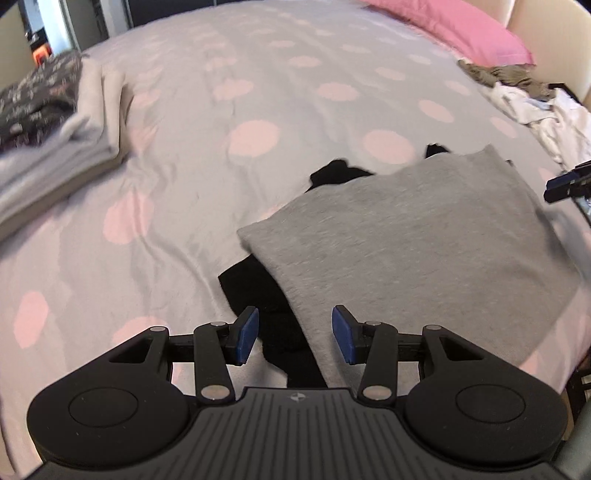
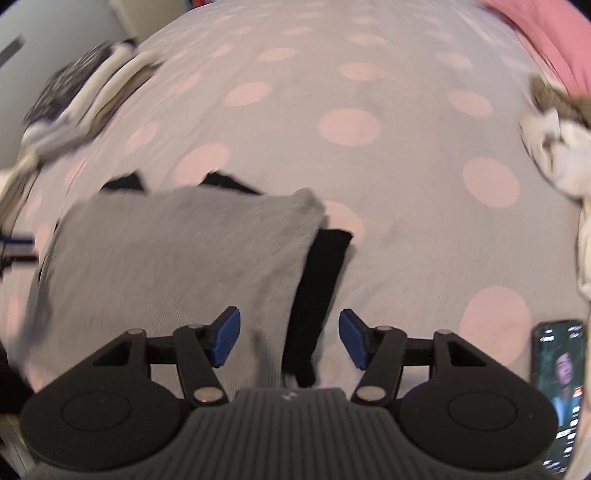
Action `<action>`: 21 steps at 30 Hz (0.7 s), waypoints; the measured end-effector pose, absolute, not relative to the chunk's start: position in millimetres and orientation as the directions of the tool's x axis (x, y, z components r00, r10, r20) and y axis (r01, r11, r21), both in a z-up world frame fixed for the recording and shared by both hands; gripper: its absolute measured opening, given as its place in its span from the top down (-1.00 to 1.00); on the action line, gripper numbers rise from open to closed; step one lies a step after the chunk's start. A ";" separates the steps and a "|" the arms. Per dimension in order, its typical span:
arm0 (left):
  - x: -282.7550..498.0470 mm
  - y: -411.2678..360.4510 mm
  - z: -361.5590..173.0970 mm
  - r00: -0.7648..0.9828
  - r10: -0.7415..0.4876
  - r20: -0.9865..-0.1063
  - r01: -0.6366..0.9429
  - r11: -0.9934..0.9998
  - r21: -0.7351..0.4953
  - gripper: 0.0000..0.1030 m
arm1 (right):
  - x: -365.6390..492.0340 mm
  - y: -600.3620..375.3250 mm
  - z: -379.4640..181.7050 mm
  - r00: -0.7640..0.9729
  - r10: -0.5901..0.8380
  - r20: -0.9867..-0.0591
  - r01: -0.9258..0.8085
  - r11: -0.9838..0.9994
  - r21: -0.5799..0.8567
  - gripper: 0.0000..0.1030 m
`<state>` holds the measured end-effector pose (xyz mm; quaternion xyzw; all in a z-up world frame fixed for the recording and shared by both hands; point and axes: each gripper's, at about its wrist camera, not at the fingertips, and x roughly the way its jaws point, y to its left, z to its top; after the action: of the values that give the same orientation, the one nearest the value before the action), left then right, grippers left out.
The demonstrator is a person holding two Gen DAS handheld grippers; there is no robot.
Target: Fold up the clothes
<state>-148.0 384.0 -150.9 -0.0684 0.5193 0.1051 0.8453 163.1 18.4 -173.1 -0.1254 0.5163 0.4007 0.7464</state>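
Observation:
A grey garment with black parts lies folded flat on the dotted bedspread. My left gripper hangs open above its near left edge, nothing between the blue pads. In the right wrist view the same grey garment sits left of centre with a black sleeve along its right side. My right gripper is open above that edge, holding nothing. The tip of the right gripper shows at the right edge of the left wrist view.
A stack of folded clothes rests at the left of the bed. A heap of unfolded white and brown laundry lies at the right, beside a pink pillow. A phone with a lit screen lies near the right gripper.

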 end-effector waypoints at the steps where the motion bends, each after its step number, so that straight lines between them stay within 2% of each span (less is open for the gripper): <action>1: -145.8 385.0 -153.1 0.427 0.109 -0.897 -0.254 0.967 -0.003 0.19 | 167.7 19.9 -177.1 0.138 0.466 -0.874 -0.712 0.660 0.239 -0.22; 11: -119.3 398.0 -153.7 0.422 0.119 -0.899 -0.316 0.948 -0.023 0.19 | 195.9 25.9 -212.0 0.075 0.450 -0.890 -0.601 0.732 0.320 -0.21; 13: -118.0 398.7 -156.1 0.415 0.126 -0.901 -0.313 0.950 -0.012 0.19 | 195.3 24.8 -212.3 0.064 0.466 -0.883 -0.603 0.723 0.337 -0.01; 15: -118.7 400.2 -159.1 0.401 0.133 -0.906 -0.318 0.948 -0.002 0.19 | 194.4 25.3 -210.6 0.039 0.492 -0.870 -0.602 0.706 0.372 0.63; 21: -127.8 403.6 -152.9 0.417 0.143 -0.898 -0.345 0.938 -0.011 0.19 | 188.3 27.6 -195.7 0.025 0.530 -0.848 -0.594 0.690 0.414 0.72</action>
<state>-127.8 403.6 -152.9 -0.0974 0.5198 0.1459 0.8361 188.3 27.6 -195.7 -0.0275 0.5774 0.3927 0.7153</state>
